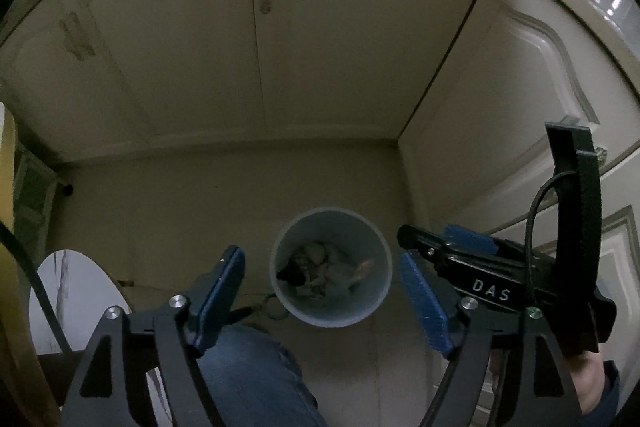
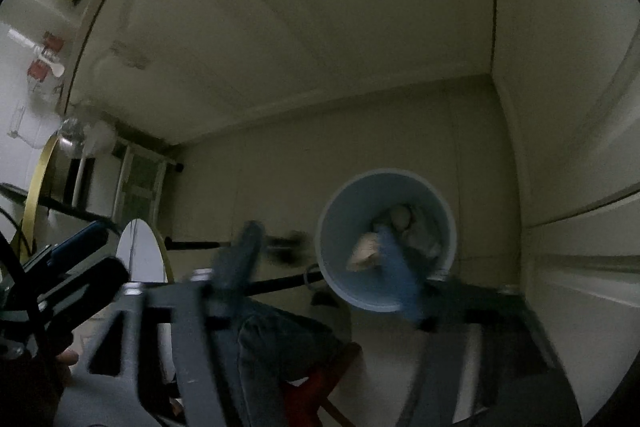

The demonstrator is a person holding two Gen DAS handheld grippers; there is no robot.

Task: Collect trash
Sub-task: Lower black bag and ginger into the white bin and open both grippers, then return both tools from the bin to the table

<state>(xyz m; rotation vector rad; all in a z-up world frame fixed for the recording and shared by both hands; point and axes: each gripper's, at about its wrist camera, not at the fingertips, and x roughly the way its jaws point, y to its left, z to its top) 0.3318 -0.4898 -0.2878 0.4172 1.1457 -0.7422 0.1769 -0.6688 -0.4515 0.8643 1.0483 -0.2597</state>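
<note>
Both grippers hang above the bin (image 1: 331, 267), jaws spread with nothing between them: the left gripper (image 1: 322, 293) frames its rim, the right gripper (image 2: 324, 267) (blurred) sits just over it, which suits dropping trash in. Crumpled trash (image 1: 320, 269) already lies at the bin's bottom. Beyond the bin, cream cabinet doors (image 1: 256, 39) meet a pale floor (image 1: 180, 195). Beside the bin, toward the person's jeans (image 1: 256, 371), stands a round white tabletop (image 1: 72, 291).

Trash (image 1: 320, 267) lies in the bin (image 1: 376, 291), before the cabinets (image 1: 180, 47).
</note>
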